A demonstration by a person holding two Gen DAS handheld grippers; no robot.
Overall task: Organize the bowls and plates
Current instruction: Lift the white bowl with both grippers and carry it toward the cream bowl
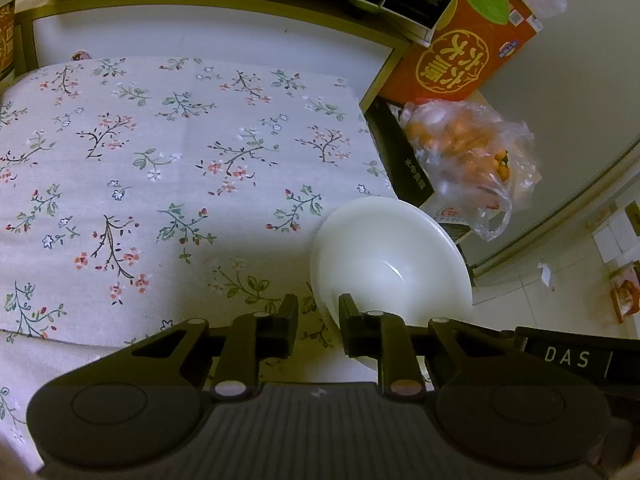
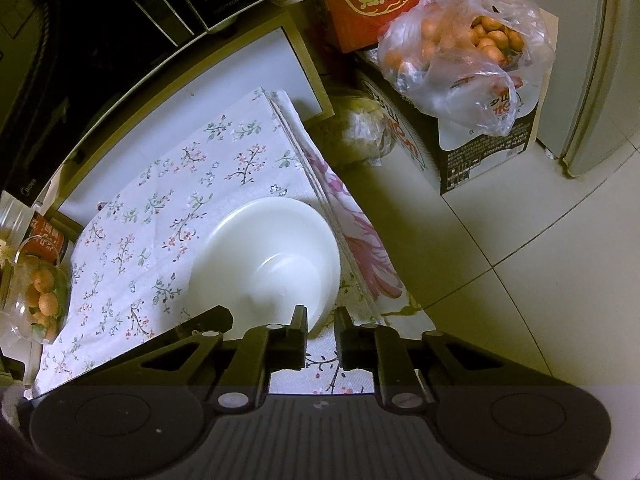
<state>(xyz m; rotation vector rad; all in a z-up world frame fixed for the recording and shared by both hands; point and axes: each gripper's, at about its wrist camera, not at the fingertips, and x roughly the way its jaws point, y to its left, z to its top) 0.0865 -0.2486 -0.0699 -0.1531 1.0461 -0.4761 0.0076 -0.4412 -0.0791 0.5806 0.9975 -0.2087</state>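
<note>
1. Right claw (image 2: 322, 316): the jaws are drawn nearly together and clamp the near rim of the white bowl (image 2: 272, 256), one finger inside the wall and one outside, at 6 o'clock in the right wrist view.
2. Left claw (image 1: 319, 308): the jaws stand at a narrow gap with the rim of that same bowl (image 1: 392, 256) running between them. I cannot tell whether the pads bite on it.
3. Bowl's place: it sits on the floral cloth (image 1: 160, 160) covering the counter (image 1: 200, 36), toward 4 o'clock in the left wrist view, close to the counter's edge.
4. Likely slip: each hold is a thin pinch on smooth, sloping ware. If one side lets go on a lift, the bowl could swing on the other claw and drop.
5. Edge risk: the tiled floor (image 2: 500, 260) lies just past the bowl at 3 o'clock, so a sideways nudge could send it over.
6. Cloth risk: dragging the bowl instead of lifting it would probably bunch the cloth.
</note>
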